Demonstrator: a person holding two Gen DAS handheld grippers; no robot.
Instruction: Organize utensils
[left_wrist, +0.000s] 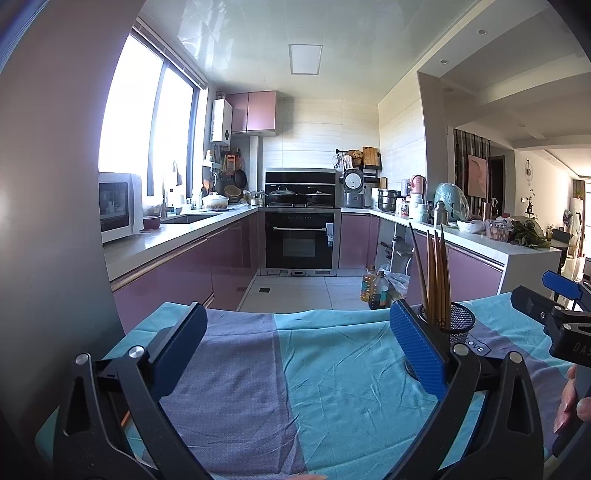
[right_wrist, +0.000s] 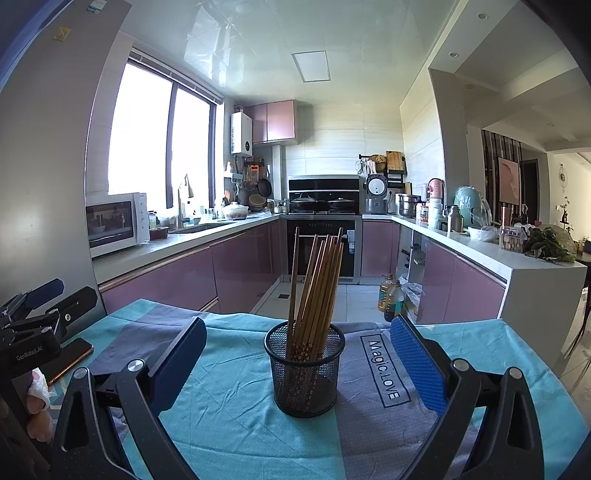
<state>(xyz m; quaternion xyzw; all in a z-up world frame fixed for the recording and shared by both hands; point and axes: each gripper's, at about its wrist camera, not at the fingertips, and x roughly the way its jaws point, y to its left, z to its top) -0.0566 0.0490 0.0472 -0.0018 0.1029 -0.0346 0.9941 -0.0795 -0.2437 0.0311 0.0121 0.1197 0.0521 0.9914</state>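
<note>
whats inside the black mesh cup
A bundle of wooden chopsticks stands leaning in the mesh cup. Their patterned lower ends show through the mesh; the cup's bottom is hidden.

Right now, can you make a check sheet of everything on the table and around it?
Surface: cloth, teal and purple, wrinkled.
Job's things: chopsticks standing in the mesh cup, leaning right.
Clutter: phone at the cloth's left edge.
Grippers: left gripper open, holding nothing; right gripper open, either side of the cup, not touching.
Cables: nothing seen.
Surroundings: kitchen with oven, microwave, oil bottles on the floor.
</note>
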